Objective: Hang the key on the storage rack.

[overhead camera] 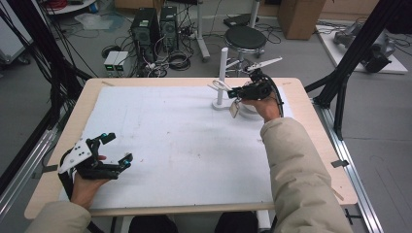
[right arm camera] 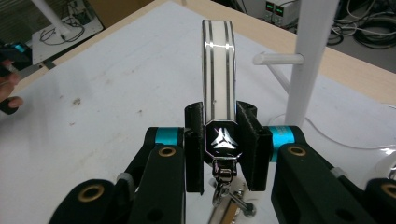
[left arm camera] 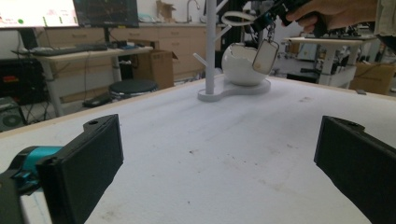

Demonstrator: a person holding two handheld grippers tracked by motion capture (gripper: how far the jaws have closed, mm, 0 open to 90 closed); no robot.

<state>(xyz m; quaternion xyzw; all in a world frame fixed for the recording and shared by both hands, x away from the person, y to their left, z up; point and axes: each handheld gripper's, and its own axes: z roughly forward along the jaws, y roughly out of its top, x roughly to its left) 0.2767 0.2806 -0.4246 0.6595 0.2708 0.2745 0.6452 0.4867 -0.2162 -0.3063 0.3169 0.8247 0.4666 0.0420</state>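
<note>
A white wrist strap (right arm camera: 217,70) with thin dark stripes forms a loop. It ends in a black clasp (right arm camera: 222,138) with a metal clip below it. My right gripper (right arm camera: 223,121) is shut on the strap just above the clasp. It holds the loop (overhead camera: 219,86) beside the white peg stand (overhead camera: 223,73) at the table's far right, and a small tag (overhead camera: 234,108) dangles under it. My left gripper (overhead camera: 119,148) rests open near the front left edge, with nothing between its jaws. From the left gripper (left arm camera: 219,158), the strap (left arm camera: 238,18) and tag (left arm camera: 264,56) hang by the stand (left arm camera: 210,46).
A white bowl (left arm camera: 240,63) sits on the stand's flat base (left arm camera: 233,93). A side peg (right arm camera: 278,58) sticks out of the stand pole (right arm camera: 306,56) close to the strap. A white mat (overhead camera: 184,145) covers the wooden table (overhead camera: 311,145). A stool (overhead camera: 245,36) stands beyond the far edge.
</note>
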